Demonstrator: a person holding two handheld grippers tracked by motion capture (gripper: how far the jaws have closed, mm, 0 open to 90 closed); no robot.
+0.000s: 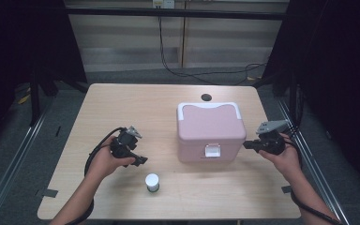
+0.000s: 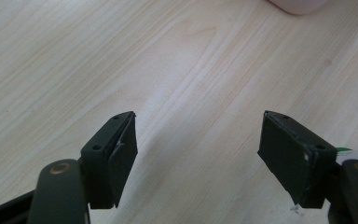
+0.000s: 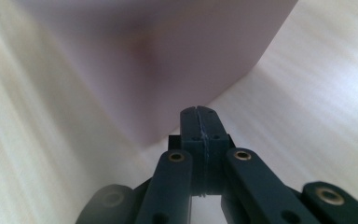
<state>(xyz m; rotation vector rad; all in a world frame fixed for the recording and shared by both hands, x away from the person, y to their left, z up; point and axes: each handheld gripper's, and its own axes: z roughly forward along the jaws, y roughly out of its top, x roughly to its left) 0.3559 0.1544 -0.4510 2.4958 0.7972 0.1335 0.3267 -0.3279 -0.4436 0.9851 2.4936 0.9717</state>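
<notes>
The left claw [image 1: 140, 161] was held in the left hand [image 1: 104, 161], jaws spread wide and empty; the right claw [image 1: 246, 145], in the right hand [image 1: 285, 157], had its jaws pressed together.

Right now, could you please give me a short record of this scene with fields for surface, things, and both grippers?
surface: light wooden table
box: pink plastic cooler box with white lid rim, lid closed, front latch down
bottle: small white round bottle, upright, in front of the box
left gripper: open, empty, beside the bottle
right gripper: shut, empty, tip close to the box's right side
</notes>
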